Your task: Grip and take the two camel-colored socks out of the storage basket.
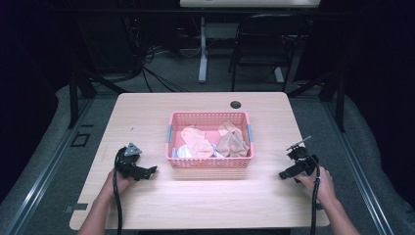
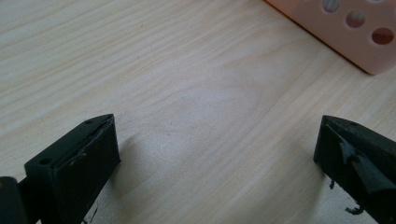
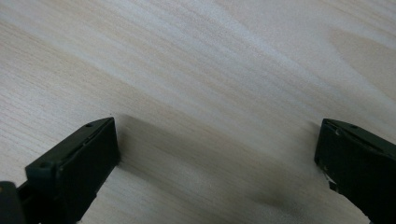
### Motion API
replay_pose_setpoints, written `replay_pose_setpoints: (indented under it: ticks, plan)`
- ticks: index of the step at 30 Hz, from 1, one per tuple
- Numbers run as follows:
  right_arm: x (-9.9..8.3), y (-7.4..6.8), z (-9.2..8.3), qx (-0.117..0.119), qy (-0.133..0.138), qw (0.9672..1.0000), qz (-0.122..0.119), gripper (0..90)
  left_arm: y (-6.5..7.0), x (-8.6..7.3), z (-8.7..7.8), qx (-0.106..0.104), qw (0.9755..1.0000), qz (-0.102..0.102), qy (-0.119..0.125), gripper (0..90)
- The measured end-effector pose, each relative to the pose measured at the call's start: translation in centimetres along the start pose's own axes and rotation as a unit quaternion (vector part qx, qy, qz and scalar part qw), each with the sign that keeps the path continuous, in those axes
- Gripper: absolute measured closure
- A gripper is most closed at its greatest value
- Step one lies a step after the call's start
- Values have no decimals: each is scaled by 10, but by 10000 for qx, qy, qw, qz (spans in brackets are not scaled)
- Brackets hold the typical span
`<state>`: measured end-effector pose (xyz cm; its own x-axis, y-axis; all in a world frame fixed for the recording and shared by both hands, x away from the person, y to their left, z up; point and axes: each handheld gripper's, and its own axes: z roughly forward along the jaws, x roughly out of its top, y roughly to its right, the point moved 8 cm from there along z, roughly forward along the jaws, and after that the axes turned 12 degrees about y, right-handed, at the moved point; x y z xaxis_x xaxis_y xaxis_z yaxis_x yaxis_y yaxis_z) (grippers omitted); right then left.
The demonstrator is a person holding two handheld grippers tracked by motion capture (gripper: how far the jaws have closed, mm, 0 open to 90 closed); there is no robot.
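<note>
A pink plastic basket (image 1: 209,163) stands in the middle of the wooden table (image 1: 147,112), holding crumpled peach and tan cloths (image 1: 198,142) and a bit of white cloth. My left gripper (image 1: 147,171) rests low on the table left of the basket, open, with bare wood between its jaws (image 2: 217,140). A corner of the basket (image 2: 345,32) shows at the top right of the left gripper view. My right gripper (image 1: 288,172) sits right of the basket, open over bare wood (image 3: 217,144).
A round cable hole (image 1: 236,104) lies near the table's far edge. Beyond the table stand a black chair (image 1: 264,44) and a white desk leg (image 1: 202,54) with cables on the floor. Bare tabletop lies in front of the basket.
</note>
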<state>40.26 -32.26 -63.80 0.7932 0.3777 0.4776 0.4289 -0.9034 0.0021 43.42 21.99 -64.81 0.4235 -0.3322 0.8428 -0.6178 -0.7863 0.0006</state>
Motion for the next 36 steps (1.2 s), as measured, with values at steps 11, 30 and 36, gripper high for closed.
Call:
replay_pose_setpoints:
  ticks: [11,30,36]
  plan:
    - [0,0,0,10,121,9999,6,0,0,0,0,-8,10000,17,-1,0]
    - [2,14,-3,-122,-10,9999,63,0,0,0,0,-25,10000,36,0,0]
    - [13,9,-23,-36,326,9995,9,0,0,0,1,-23,10000,36,-1,0]
